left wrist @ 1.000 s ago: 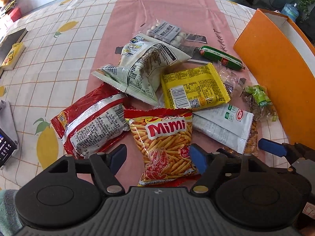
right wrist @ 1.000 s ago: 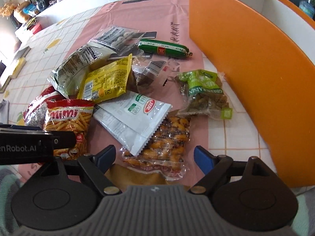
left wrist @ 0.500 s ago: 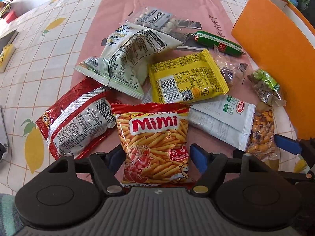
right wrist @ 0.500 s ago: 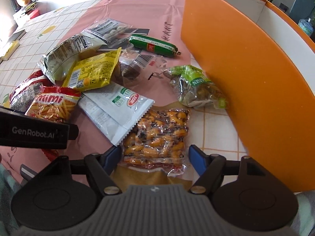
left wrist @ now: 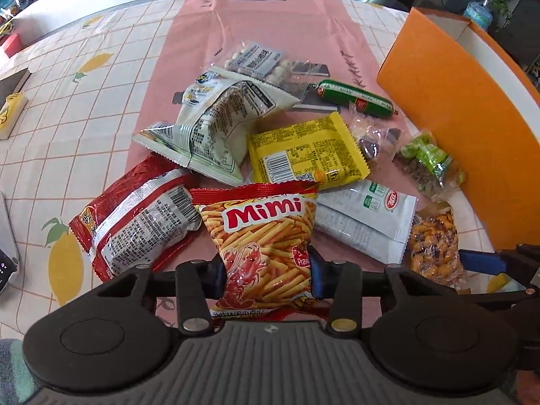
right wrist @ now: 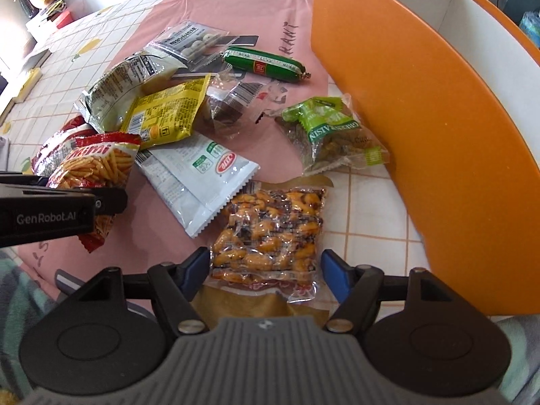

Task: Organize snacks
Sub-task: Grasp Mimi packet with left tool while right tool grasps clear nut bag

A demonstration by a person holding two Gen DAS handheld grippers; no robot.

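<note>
My left gripper point(left wrist: 266, 275) is shut on the red Mimi prawn-stick bag point(left wrist: 263, 236), squeezing its lower half and tilting it up. It also shows in the right wrist view point(right wrist: 98, 165). My right gripper point(right wrist: 265, 271) is open, its blue fingertips on either side of a clear pack of orange nuts point(right wrist: 270, 233) lying on the table. The orange box point(right wrist: 422, 118) stands at the right. Other snacks lie in a pile: a white sachet point(right wrist: 199, 175), a yellow pack point(left wrist: 303, 152), a green raisin bag point(right wrist: 334, 135) and a green sausage point(right wrist: 266, 65).
A red and silver bag point(left wrist: 135, 226), a pale green bag point(left wrist: 216, 125) and a clear pack of white balls point(left wrist: 260, 62) lie on the pink runner point(left wrist: 270, 20). A yellow box point(left wrist: 10, 114) sits at the far left on the lemon-print cloth.
My left gripper has closed on the Mimi bag and lifted it. My right gripper has moved forward so its open fingers flank the nut pack.
</note>
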